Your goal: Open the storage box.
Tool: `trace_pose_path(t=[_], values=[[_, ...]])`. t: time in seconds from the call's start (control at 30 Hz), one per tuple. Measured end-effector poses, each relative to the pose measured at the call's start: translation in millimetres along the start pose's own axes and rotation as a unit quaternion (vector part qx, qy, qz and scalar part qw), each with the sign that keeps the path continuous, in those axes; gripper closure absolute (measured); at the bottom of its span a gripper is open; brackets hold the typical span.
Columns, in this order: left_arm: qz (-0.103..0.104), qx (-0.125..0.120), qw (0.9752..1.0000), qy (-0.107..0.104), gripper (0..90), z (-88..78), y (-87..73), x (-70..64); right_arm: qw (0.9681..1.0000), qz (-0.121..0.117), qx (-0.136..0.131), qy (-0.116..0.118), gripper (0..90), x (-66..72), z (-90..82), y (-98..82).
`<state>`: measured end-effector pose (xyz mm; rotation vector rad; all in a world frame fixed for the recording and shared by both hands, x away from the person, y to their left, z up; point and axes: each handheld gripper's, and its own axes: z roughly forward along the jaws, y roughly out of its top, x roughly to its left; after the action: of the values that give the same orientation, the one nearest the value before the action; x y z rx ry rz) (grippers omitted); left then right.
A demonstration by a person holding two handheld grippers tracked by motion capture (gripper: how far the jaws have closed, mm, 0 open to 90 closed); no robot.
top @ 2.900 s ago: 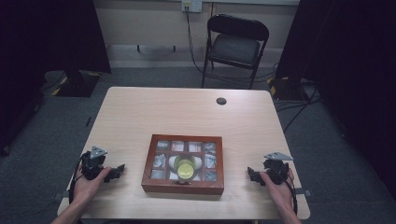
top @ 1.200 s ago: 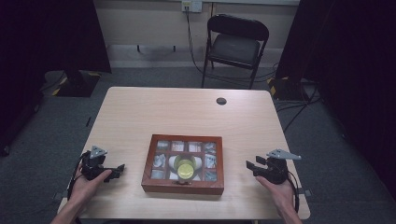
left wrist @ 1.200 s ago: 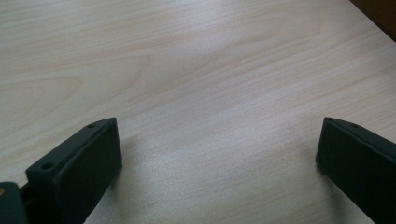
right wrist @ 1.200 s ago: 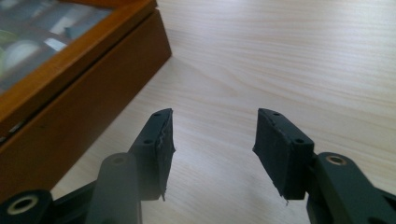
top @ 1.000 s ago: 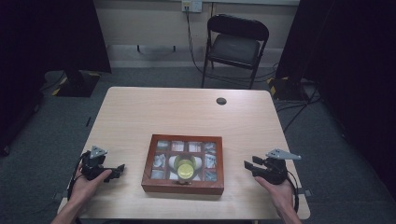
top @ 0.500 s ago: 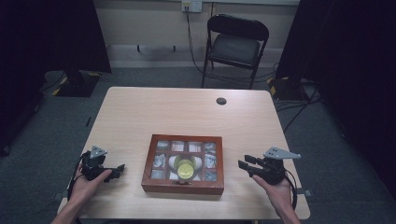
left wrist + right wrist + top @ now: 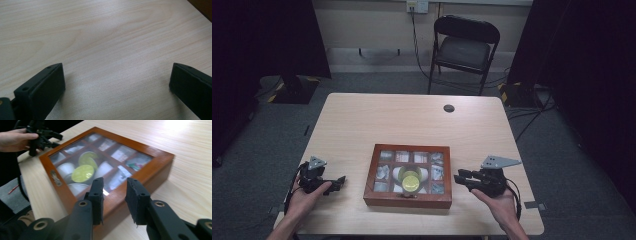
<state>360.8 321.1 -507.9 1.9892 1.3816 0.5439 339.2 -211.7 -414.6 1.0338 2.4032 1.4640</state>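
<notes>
While the left hand-held gripper (image 7: 339, 180) rests wide open on the tabletop (image 7: 412, 120), the right hand-held gripper (image 7: 113, 192), jaws narrowly parted and empty, faces the wooden box (image 7: 152, 157).

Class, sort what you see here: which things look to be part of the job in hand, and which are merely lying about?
Likely part of the job:
wooden box with a glass lid
right gripper, jaws part open, pointing at the box
left gripper, jaws wide open over the table

Lying about:
folding chair
small dark disc
</notes>
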Motion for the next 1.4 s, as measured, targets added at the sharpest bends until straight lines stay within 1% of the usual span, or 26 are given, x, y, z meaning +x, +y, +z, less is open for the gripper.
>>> trace_pose_path(t=[0.03,0.07,0.1,0.2,0.3,0.33,0.43,0.53,0.6,0.67,0.8,0.87,0.97,1.0,1.1,1.23,1.4], values=[[0.000,0.000,1.0000,0.000,0.0,0.0,0.0,0.1,1.0000,-0.002,0.001,0.007,69.1,1.8,1.7,1.6],[0.000,0.000,1.0000,0.000,0.0,0.0,0.0,0.0,0.9998,-0.006,0.003,0.018,69.9,5.6,6.1,5.6],[0.000,0.000,1.0000,0.000,0.0,0.0,0.0,0.1,0.9998,-0.006,0.003,0.018,69.9,5.6,6.1,5.6],[0.000,0.000,1.0000,0.000,0.0,0.0,0.0,0.1,0.9993,-0.017,0.008,0.033,70.2,12.5,15.2,14.5],[0.000,0.000,1.0000,0.000,0.0,0.0,0.0,0.1,0.9982,-0.031,0.012,0.049,67.6,21.3,26.6,24.8],[0.000,0.000,1.0000,0.000,0.0,0.0,0.0,0.1,0.9980,-0.034,0.013,0.052,67.1,23.1,29.5,26.7],[0.000,0.000,1.0000,0.000,0.0,0.0,0.0,0.1,0.9969,-0.039,0.016,0.066,64.3,30.9,43.0,33.5],[0.001,0.000,1.0000,0.000,0.0,0.0,0.1,0.1,0.9957,-0.042,0.024,0.079,63.3,36.7,54.8,36.0],[-0.002,-0.001,1.0000,0.001,0.0,0.5,0.4,0.0,0.9942,-0.044,0.033,0.093,63.6,42.5,67.6,37.8],[-0.001,-0.001,1.0000,0.001,0.0,0.9,0.6,0.2,0.9938,-0.046,0.034,0.095,64.1,44.0,70.1,38.4],[-0.003,-0.003,1.0000,0.001,0.0,1.1,0.7,0.0,0.9917,-0.053,0.034,0.112,66.8,50.7,81.0,42.1],[-0.002,-0.001,1.0000,0.001,0.0,0.9,0.7,0.2,0.9904,-0.056,0.037,0.121,68.0,54.1,85.9,42.0],[-0.001,-0.001,1.0000,-0.001,0.0,1.1,0.8,0.5,0.9881,-0.059,0.049,0.133,69.1,58.8,92.8,37.2],[0.004,0.000,1.0000,-0.003,0.0,1.1,1.1,1.3,0.9874,-0.062,0.053,0.136,69.4,60.5,94.3,35.4],[0.006,0.000,1.0000,-0.004,0.0,1.3,1.3,1.8,0.9850,-0.066,0.057,0.149,72.0,67.0,97.6,31.0],[0.006,0.000,1.0000,-0.004,0.0,1.2,1.3,1.8,0.9830,-0.074,0.074,0.151,74.4,71.5,104.7,26.2],[0.006,0.000,1.0000,-0.005,0.0,1.2,1.2,1.8,0.9820,-0.079,0.077,0.154,75.6,73.6,107.4,25.3]])
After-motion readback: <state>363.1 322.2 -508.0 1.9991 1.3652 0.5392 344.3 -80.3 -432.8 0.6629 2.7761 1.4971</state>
